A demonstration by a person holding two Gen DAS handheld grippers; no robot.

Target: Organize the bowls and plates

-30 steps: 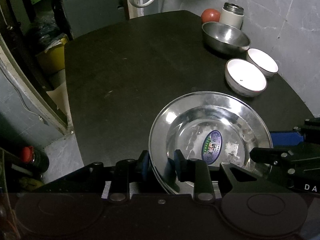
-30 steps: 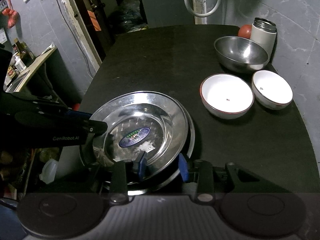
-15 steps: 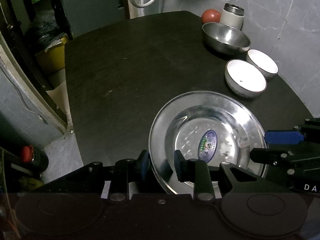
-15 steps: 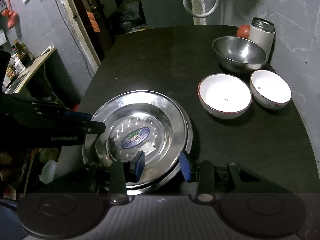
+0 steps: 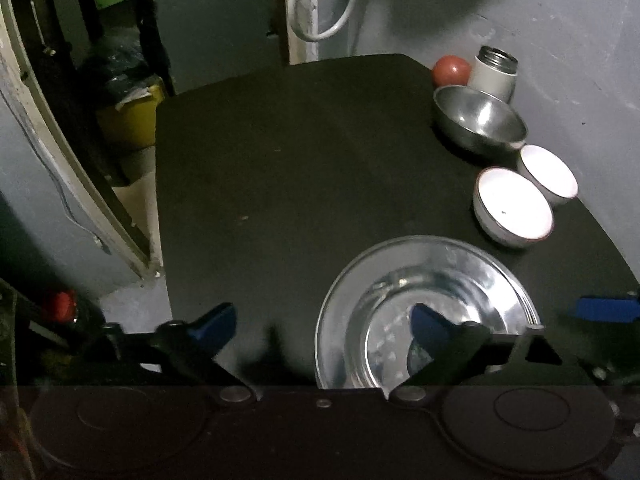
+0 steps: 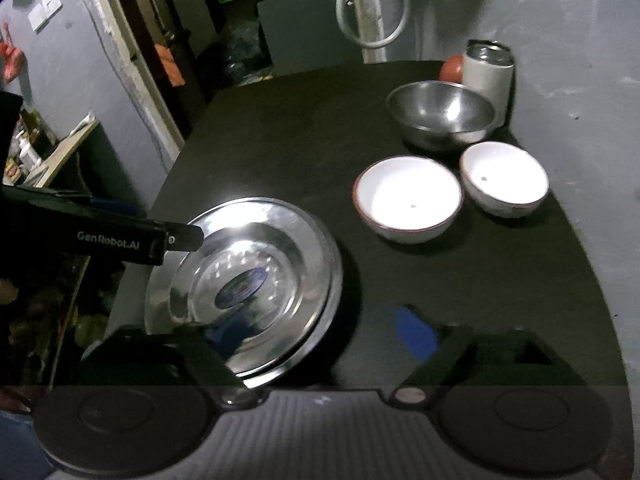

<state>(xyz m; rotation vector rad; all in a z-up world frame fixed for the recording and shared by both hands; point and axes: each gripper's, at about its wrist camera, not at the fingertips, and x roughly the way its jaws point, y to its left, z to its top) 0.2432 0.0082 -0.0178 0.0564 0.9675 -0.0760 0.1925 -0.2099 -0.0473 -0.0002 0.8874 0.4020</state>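
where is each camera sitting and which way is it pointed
Left wrist view: on the left hand-held gripper, looking forward and down over the black table at the stacked steel plates; its own two open fingers show, and the right gripper's blue tip at the right edge.
Right wrist view: on the right hand-held gripper, facing the same way from further right; its open fingers show, and the left gripper comes in from the left.
Both share the plates, two white bowls, the steel bowl and the flask.

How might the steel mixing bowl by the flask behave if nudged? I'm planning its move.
The steel bowl looks thin-walled, so probably light. Its rounded base suggests it may rock or slide on the dark table. The polished surface could be slippery between fingers.
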